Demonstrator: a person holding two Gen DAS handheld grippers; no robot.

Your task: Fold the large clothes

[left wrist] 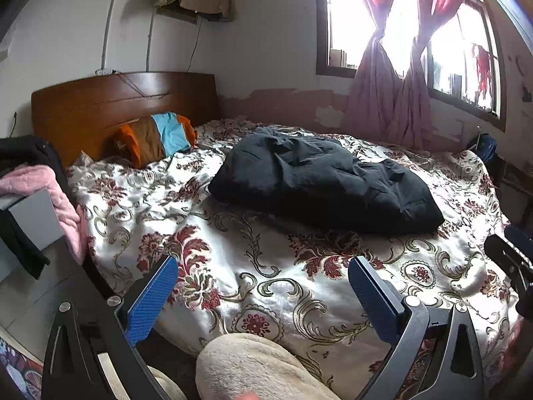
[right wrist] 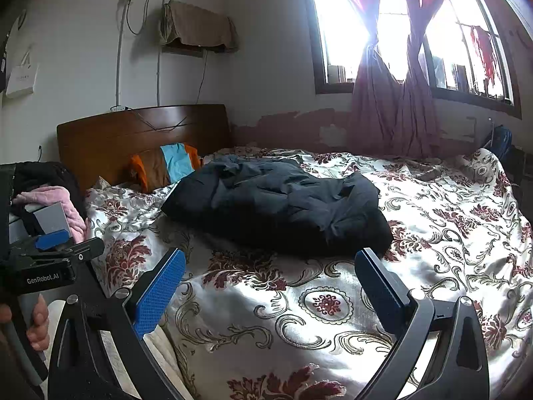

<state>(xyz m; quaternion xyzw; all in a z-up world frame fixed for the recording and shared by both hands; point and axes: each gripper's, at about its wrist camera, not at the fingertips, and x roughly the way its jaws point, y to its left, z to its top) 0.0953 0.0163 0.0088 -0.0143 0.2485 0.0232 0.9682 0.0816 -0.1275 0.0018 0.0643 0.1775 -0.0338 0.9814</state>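
Observation:
A dark navy padded garment (left wrist: 319, 180) lies in a folded, rumpled heap on the floral bedspread (left wrist: 266, 283), near the bed's middle. It also shows in the right wrist view (right wrist: 283, 206). My left gripper (left wrist: 263, 286) is open and empty, hovering over the bed's near edge, well short of the garment. My right gripper (right wrist: 269, 283) is open and empty, also above the near part of the floral bedspread (right wrist: 299, 316), just short of the garment's near edge. The left gripper's body (right wrist: 50, 266) appears at the left of the right wrist view.
A wooden headboard (left wrist: 123, 103) and an orange, brown and blue pillow (left wrist: 156, 136) are at the bed's head. Pink and black clothes (left wrist: 50, 193) are piled on a stand at left. A window with pink curtains (left wrist: 393, 83) is behind. A cream fuzzy thing (left wrist: 260, 366) is at bottom.

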